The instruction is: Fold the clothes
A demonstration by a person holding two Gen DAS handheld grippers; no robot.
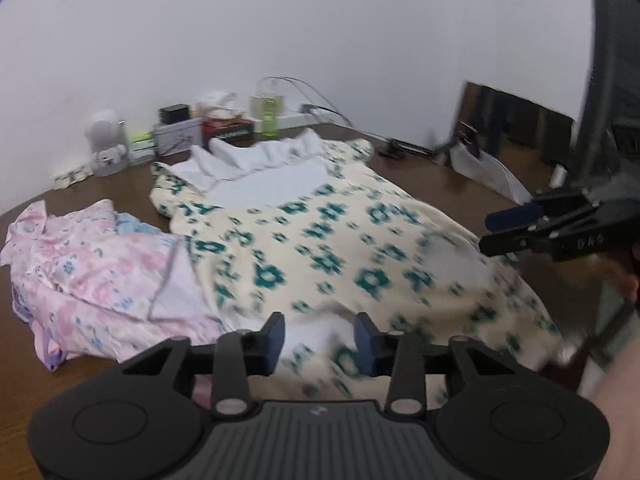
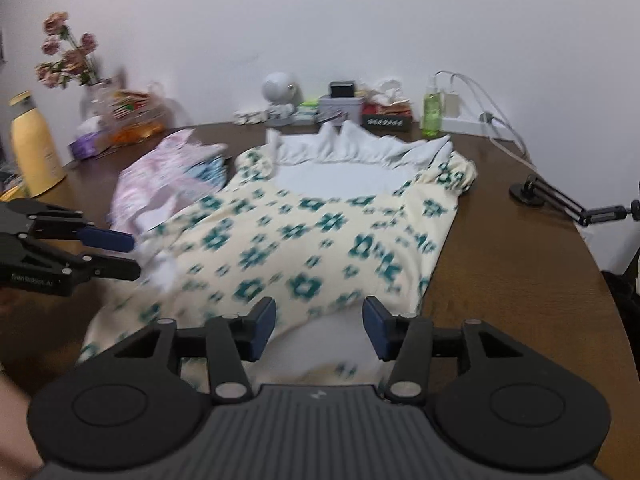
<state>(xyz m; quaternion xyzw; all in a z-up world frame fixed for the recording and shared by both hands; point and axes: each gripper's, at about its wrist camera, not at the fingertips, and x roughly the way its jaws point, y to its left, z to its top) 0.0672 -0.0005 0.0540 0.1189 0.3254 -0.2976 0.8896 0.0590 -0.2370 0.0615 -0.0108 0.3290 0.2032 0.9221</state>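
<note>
A cream dress with green flowers (image 1: 312, 240) (image 2: 304, 240) and a white ruffled collar lies spread on the brown table (image 2: 500, 260), collar toward the wall. My left gripper (image 1: 320, 330) hovers over its near hem, open, with cloth below but not pinched; in the right wrist view the left gripper (image 2: 134, 254) sits at the dress's left edge. My right gripper (image 2: 320, 316) is open above the near hem, and the right gripper (image 1: 486, 232) shows beside the dress's right side. A crumpled pink floral garment (image 1: 100, 268) (image 2: 160, 176) lies left of the dress.
Along the wall stand a tin box (image 2: 340, 106), a tissue box (image 2: 386, 116), a green bottle (image 2: 432, 114), a white figure (image 2: 280, 92) and cables (image 2: 500, 128). A yellow flask (image 2: 34, 148) and flowers (image 2: 68, 52) sit far left. A black stand arm (image 2: 560, 200) lies right.
</note>
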